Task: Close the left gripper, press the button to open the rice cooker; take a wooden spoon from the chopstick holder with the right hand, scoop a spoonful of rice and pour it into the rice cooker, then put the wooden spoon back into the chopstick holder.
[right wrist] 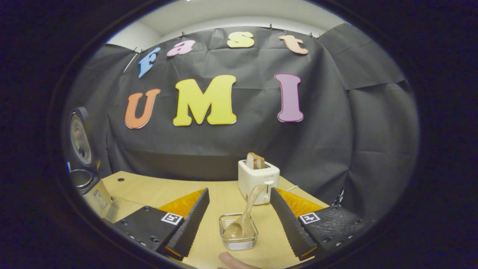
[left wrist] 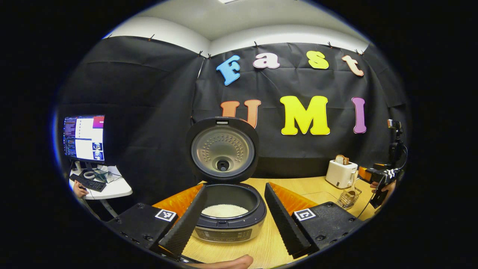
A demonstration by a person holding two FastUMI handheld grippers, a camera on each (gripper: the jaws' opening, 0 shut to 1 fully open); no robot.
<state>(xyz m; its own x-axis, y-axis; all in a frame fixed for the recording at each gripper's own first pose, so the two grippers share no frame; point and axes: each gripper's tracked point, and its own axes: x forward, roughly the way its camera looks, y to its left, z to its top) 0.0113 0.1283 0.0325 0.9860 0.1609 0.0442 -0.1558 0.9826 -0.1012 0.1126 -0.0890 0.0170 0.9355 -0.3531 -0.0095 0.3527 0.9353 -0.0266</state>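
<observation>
Rice cooker (left wrist: 225,209) dead ahead of the left gripper (left wrist: 233,216), lid (left wrist: 222,149) already swung up and standing upright behind the pot, white rice (left wrist: 224,211) lying in the bottom. Left jaws spread wide, framing the pot on either side, touching nothing; button step judged done, so no reason to keep them clenched.

Right gripper (right wrist: 239,220) likewise released, jaws apart and empty, lined up on the wire holder (right wrist: 239,237) that sits just ahead and between its fingers. Wooden spoon (right wrist: 242,216) resting in that holder, bowl down in the basket, handle leaning up and away toward the toaster (right wrist: 258,179) beyond. Handle raised like that probably to give the fingers something to pinch from above.

From the left gripper view, the same holder and spoon far off to the right, near the toaster, with the other gripper and a hand hovering beside them. Cooker far left of the right gripper, at the table (right wrist: 157,190) edge.

Whether the spoon is waiting for pickup or already returned: cannot tell from these views.
</observation>
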